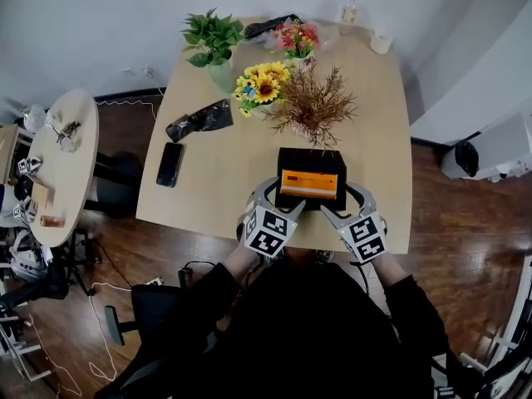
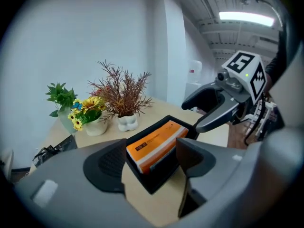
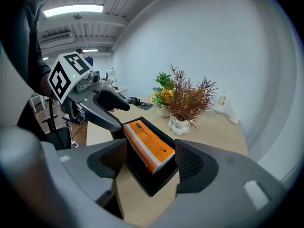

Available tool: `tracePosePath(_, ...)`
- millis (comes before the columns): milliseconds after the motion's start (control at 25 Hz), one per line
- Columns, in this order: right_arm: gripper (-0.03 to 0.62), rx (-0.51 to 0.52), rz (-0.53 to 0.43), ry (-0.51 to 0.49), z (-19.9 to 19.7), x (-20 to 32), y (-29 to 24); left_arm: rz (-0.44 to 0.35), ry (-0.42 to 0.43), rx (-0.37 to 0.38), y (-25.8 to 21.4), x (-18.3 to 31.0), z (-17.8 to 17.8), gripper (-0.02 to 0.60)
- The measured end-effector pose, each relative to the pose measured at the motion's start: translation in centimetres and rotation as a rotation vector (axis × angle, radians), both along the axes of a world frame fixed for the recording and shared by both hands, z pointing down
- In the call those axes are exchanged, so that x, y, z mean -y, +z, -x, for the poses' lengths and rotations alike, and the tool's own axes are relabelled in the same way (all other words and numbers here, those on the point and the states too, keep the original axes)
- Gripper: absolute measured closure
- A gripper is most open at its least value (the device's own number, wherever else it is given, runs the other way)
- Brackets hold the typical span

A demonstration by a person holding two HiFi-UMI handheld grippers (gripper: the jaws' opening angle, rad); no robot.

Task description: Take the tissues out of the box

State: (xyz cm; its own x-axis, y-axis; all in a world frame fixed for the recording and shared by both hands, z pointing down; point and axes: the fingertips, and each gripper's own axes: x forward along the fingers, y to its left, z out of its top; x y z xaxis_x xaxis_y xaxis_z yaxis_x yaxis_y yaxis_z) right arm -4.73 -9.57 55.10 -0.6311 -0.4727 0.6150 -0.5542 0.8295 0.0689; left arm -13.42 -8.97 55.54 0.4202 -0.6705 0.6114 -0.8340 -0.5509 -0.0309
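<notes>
Your left gripper (image 1: 278,199) and right gripper (image 1: 347,202) sit side by side at the lower middle of the head view, at the near edge of the pale wooden desk (image 1: 224,173). Each is set at one near corner of the black box (image 1: 311,163). The box is open-topped and stands just in front of you in the middle of the frame. The orange tissue pack (image 1: 309,184) lies inside it with its long white-edged side up, the top of the pack rising a little above the rim. In the left gripper view your fingers (image 2: 107,163) stand wide apart. A corner of the box and one end of the orange pack sit in the gap between them, and nothing is clamped. The right gripper view shows the same thing from the other side. Its fingers (image 3: 192,163) are spread wide around the opposite near corner of the box and are not closed on the box or the pack. Just above the box in the head view stands a reddish-brown dried plant (image 1: 314,102) in a white pot. To its upper left are a bunch of sunflowers (image 1: 262,84) and a green leafy plant (image 1: 213,38), and pink flowers (image 1: 296,36) stand near the top middle. A dark phone (image 1: 169,164) and a crumpled black bag (image 1: 199,120) lie on the left part of the desk, well apart from the box. A small bottle (image 1: 349,10) and a white cup (image 1: 381,42) stand at the far edge, upper right.
</notes>
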Motion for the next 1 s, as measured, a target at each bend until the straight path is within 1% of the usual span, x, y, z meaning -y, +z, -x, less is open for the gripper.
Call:
tracePosePath(160,0.281,-0.05,0.018,-0.087,0.9,0.6,1.4,0.069,0.092,0.068,2.1,0.2,-1.1,0.27)
tracePosePath(240,0.281,-0.085,0.023,-0.133,1.2,0.8,1.8,0.087,0.149,0.135,2.8,0.4,-1.1,0.268)
tracePosePath(320,0.281,-0.128,0.037,-0.194,1.3,0.8,2.3,0.092,0.228,0.236,3.3,0.7,-1.0,0.255)
tracePosePath(440,0.281,-0.186,0.03,-0.283,1.6,1.1,2.4,0.09,0.404,0.415,3.7,1.3,-1.0,0.249)
tracePosePath(520,0.279,-0.233,0.013,-0.337,1.9,1.6,2.4,0.101,0.517,0.505,4.1,1.6,-1.2,0.249)
tracePosePath(560,0.279,-0.262,0.014,-0.368,1.9,1.7,2.6,0.114,0.557,0.526,4.3,1.8,-1.3,0.249)
tracePosePath(600,0.279,-0.294,0.022,-0.403,2.0,1.7,2.9,0.132,0.588,0.532,4.5,1.9,-1.5,0.249)
tracePosePath(720,0.272,-0.386,0.052,-0.489,1.8,1.7,4.2,0.194,0.659,0.526,5.1,1.9,-2.2,0.249)
tracePosePath(880,0.262,-0.453,0.079,-0.534,1.9,1.7,5.5,0.218,0.726,0.6,6.6,1.9,-1.9,0.249)
tracePosePath(1000,0.24,-0.515,0.057,-0.554,2.1,1.7,6.6,0.233,0.758,0.642,7.9,1.6,-1.7,0.249)
